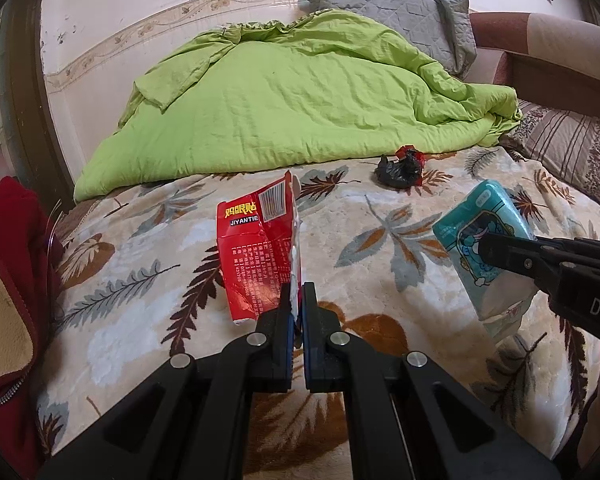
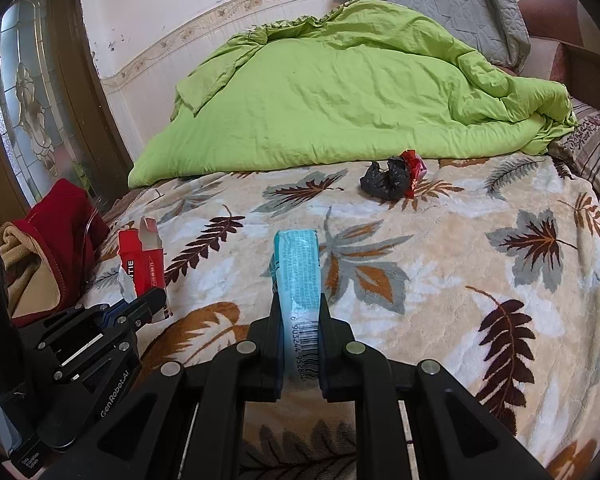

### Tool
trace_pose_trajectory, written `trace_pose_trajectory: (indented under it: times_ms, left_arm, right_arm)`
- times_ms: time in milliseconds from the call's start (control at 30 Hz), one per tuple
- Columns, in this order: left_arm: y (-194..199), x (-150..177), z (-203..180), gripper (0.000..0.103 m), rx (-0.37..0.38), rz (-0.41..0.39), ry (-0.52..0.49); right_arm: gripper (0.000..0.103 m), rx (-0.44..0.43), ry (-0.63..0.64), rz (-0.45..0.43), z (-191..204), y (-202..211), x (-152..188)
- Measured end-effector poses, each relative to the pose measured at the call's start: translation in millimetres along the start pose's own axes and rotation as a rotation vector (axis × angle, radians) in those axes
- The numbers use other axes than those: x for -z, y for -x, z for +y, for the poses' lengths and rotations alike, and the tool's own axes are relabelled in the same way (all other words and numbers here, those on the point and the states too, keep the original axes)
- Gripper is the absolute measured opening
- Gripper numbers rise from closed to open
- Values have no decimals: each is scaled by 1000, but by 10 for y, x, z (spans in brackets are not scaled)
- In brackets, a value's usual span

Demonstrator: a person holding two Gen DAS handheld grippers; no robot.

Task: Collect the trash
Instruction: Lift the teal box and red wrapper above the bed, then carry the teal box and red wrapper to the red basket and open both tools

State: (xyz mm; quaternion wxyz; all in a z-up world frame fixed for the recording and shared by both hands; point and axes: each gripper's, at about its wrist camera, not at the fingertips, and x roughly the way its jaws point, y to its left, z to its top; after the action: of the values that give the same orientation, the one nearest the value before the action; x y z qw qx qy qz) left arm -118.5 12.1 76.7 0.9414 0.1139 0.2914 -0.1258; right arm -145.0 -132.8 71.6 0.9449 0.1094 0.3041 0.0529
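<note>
Now your left tongs (image 1: 296, 300) pinch the red box (image 1: 260, 248), right tongs (image 2: 300, 312) pinch the blue tissue pack (image 2: 298, 268). Past the pack, nearer your right tongs, lies black crumpled trash (image 2: 388, 180), maybe a bag.

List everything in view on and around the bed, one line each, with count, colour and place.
Torn red cardboard box: one, red with white inside, clamped in the left gripper.
Teal plastic tissue pack: one, teal, clamped in the right gripper.
Crumpled black plastic bag: one, black with a red wrapper beside it, on the blanket near the duvet.
Lime green duvet: one, heaped at the far side of the bed.
Leaf-patterned fleece blanket: one, cream with brown and grey leaves, covering the bed.
Grey quilted pillow: one, behind the duvet.
Red jacket: one, far left.
Left gripper: black, shut.
Right gripper: black, shut.
</note>
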Motion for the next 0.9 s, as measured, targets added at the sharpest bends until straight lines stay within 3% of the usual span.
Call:
trace_pose_trajectory:
  times_ms: [300, 467, 567, 667, 900]
  left_arm:
    - [34, -17, -40, 3, 17, -5, 1]
    - [183, -49, -144, 3, 111, -26, -19]
    - [374, -78, -355, 3, 199, -46, -67]
    - [621, -140, -634, 3, 296, -81, -121]
    - [1236, -255, -1509, 3, 615, -85, -244]
  right_arm:
    - [14, -2, -1, -1, -5, 0, -1]
    - [14, -11, -16, -15, -38, 99, -20]
    - [14, -55, -79, -25, -190, 297, -20]
    - [14, -40, -121, -33, -450, 627, 72]
    - [14, 115, -241, -95, -1229, 1829, 432]
